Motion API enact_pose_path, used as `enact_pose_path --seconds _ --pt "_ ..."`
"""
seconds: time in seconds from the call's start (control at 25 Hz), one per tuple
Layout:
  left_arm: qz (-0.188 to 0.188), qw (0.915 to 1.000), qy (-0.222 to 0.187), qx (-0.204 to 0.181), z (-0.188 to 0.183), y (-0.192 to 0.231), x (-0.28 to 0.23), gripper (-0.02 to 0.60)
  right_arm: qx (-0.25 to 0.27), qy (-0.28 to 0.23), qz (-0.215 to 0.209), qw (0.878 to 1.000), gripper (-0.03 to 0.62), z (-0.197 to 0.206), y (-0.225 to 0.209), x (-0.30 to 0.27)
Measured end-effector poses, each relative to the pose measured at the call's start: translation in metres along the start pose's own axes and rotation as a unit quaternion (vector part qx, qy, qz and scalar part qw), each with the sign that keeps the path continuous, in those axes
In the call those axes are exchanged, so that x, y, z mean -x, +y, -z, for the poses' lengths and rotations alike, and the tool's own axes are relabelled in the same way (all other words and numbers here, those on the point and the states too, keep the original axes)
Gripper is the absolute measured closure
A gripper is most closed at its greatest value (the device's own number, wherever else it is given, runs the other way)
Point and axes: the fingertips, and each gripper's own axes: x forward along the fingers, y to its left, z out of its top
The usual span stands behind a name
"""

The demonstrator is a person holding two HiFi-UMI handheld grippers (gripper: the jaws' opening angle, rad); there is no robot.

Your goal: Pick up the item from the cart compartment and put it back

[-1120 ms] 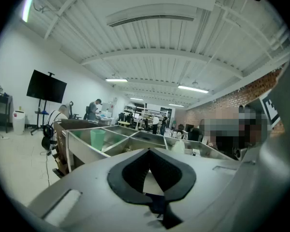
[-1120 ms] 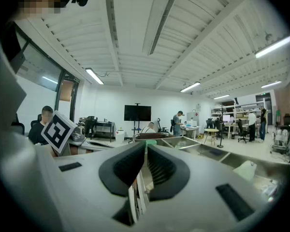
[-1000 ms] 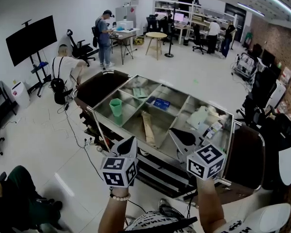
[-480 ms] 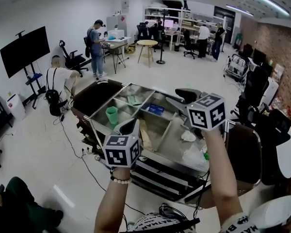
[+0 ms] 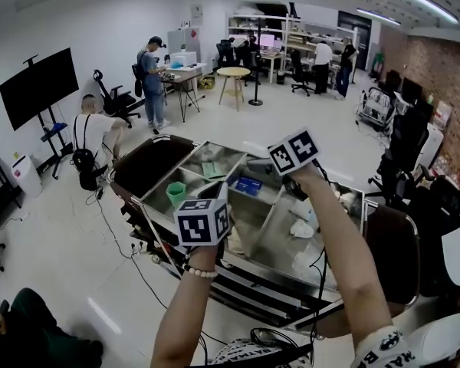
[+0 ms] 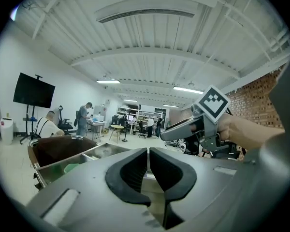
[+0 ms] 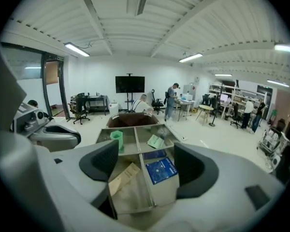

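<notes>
Blue packet [image 7: 161, 170], likely task item, seen lying flat in cart [image 5: 171, 172] compartment beside divider [image 7: 144, 180]. Right gripper [image 7: 148, 165] jaws just opened wide, nothing held. Left gripper [image 6: 148, 153] jaws pressed together, empty. Risk: flat packet skidded, or divider struck, if approached steeply.

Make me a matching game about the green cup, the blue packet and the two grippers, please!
Things:
1. green plastic cup
2. blue flat packet
3. left gripper
4. right gripper

States:
A. jaws wide apart
B. lies flat in a compartment of the metal cart
C. jaws together
D. stands upright in a cart compartment

Pairs: 1-D, 2-B, 3-C, 4-A.

The right gripper's jaws have just been opening, with nothing held between them.
</notes>
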Motion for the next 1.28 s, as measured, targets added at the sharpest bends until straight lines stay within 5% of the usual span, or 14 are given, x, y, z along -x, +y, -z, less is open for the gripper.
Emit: enact_pose_path --seconds 0.36,0.8,1.28 --pt "-0.013 0.9974 0.063 0.032 0.03 0.023 -0.05 0.577 -0.024 0.121 -0.034 0.992 0.22 0.044 -0.039 -0.087" --pt "-0.016 0.9923 0.111 0.053 0.068 0.037 -0.083 0.577 -0.028 0.251 -0.052 0.966 0.178 0.125 -0.06 -0.187" --pt "-0.031 0.9904 0.115 0.07 0.087 0.048 -0.079 0.577 0.012 0.304 -0.061 0.951 0.141 0.165 -0.061 -0.236"
